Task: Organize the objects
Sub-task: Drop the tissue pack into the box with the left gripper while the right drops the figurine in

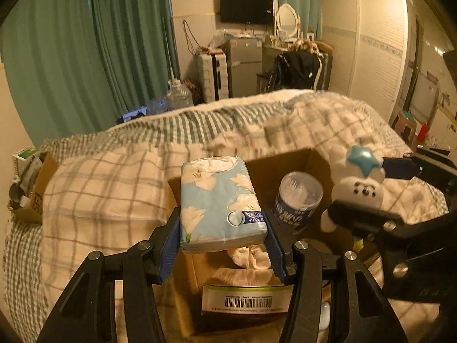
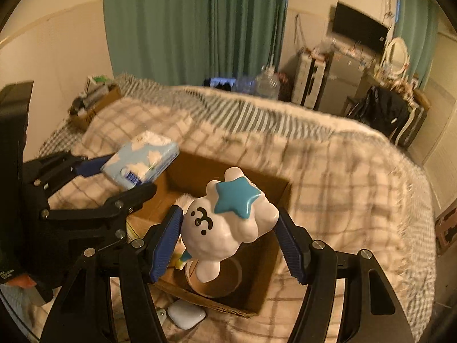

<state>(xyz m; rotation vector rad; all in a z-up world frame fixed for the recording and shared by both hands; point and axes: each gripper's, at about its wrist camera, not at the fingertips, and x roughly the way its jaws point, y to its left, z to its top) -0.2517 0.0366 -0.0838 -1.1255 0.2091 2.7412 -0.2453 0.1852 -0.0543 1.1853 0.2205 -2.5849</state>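
your left gripper point(image 1: 222, 245) pinches a blue floral tissue pack point(image 1: 220, 203) between its fingers, held above the cardboard box point(image 1: 311, 160) on the bed point(image 1: 94, 188). at 3 o'clock, your right gripper point(image 2: 228, 240) clamps a white star-topped figurine point(image 2: 225, 223) over the same box, beside a cotton-swab canister point(image 1: 297, 200).

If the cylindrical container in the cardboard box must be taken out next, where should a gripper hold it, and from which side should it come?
Grip the cylindrical container across its round side wall, just below the lid, coming from above. It stands roughly upright in the cardboard box, so the box walls probably block a sideways approach. Both grippers are occupied now: the left gripper holds the tissue pack, the right gripper the white figurine.
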